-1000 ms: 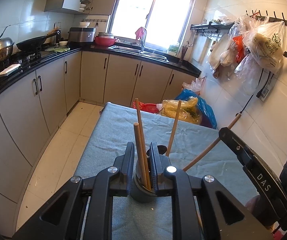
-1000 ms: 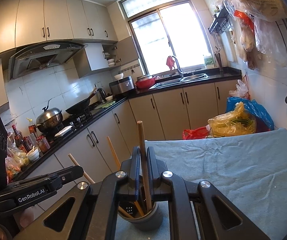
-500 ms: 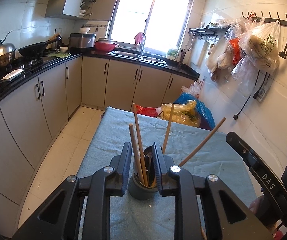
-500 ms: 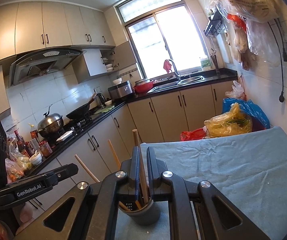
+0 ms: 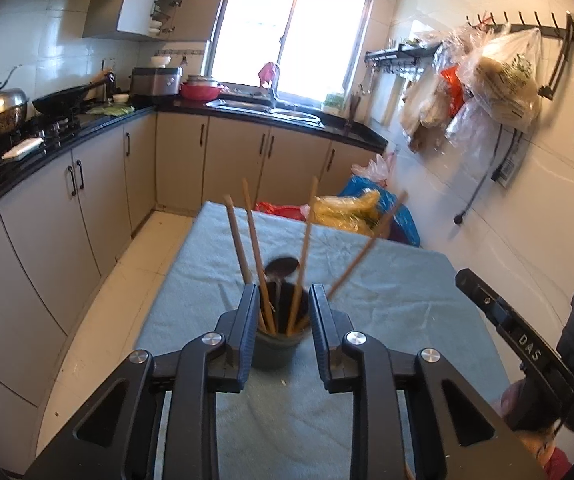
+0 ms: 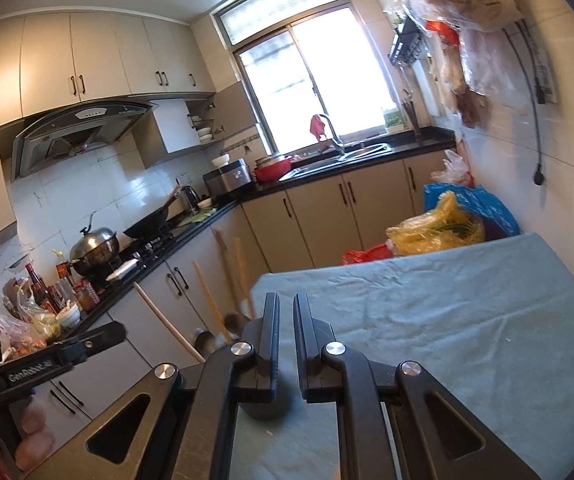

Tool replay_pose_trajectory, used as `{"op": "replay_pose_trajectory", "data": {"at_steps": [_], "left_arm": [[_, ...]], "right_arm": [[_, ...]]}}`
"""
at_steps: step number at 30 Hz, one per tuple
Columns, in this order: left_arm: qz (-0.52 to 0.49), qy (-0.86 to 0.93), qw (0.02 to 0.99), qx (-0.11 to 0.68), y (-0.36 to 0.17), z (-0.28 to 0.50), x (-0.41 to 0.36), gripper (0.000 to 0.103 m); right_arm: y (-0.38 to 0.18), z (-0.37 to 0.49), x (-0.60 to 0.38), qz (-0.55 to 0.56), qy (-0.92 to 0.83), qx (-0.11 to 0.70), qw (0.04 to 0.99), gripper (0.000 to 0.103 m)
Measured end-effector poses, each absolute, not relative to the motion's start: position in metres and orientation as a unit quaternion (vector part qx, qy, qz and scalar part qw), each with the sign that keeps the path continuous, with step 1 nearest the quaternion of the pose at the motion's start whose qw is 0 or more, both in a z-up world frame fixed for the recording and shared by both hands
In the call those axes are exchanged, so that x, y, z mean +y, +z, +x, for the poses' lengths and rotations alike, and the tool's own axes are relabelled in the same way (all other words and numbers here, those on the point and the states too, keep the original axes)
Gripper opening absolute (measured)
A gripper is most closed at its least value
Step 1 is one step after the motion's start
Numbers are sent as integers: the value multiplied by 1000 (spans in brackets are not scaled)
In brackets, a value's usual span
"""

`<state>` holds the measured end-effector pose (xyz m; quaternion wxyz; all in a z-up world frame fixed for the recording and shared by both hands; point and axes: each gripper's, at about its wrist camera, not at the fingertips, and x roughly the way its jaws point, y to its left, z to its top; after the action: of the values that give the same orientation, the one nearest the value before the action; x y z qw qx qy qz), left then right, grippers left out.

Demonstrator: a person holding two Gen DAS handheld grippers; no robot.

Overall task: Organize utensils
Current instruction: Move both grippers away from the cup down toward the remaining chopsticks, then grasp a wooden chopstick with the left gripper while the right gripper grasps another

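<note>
A dark grey utensil cup (image 5: 278,346) stands on the blue-grey cloth-covered table (image 5: 387,280). It holds several wooden chopsticks (image 5: 253,248) and a dark spoon (image 5: 282,269). My left gripper (image 5: 283,300) is open, its fingers on either side of the cup's rim, holding nothing. My right gripper (image 6: 285,314) is slightly open and empty, right of the chopsticks (image 6: 227,276) and above the cup (image 6: 263,410), which is mostly hidden behind the fingers. The other gripper's body (image 5: 527,356) shows at the right of the left wrist view.
Kitchen cabinets and a black counter (image 5: 67,136) with pots run along the left and back. Plastic bags (image 5: 351,212) sit past the table's far edge. Bags hang on the right wall (image 5: 499,80). The tiled floor (image 5: 127,288) lies left of the table.
My left gripper opened and let go of its chopstick, which now stands in the cup. My right gripper released its chopstick, drew back and swung right.
</note>
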<state>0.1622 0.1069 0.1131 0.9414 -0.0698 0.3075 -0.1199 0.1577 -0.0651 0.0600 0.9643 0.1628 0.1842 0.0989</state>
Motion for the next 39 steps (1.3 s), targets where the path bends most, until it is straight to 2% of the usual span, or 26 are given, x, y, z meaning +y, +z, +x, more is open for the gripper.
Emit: {"op": "replay_pose_trajectory", "data": {"at_steps": [10,20,30,39], "left_arm": [[-67,-155,910,379,44,144,67,25],[-66,-177,864,466,-20,148,27,25],[-78,-182,839,507,-46,167,7,25],[-77,-177,825,531,-54,190,-7,25]], "right_arm": [[-14,127,-154,219,40,261,939,11],[-80,113,-193,259,6,303,917,11],[-110,124,-196,271,19,338,901,11],[-112,124,-195,276,21,339,899,11]]}}
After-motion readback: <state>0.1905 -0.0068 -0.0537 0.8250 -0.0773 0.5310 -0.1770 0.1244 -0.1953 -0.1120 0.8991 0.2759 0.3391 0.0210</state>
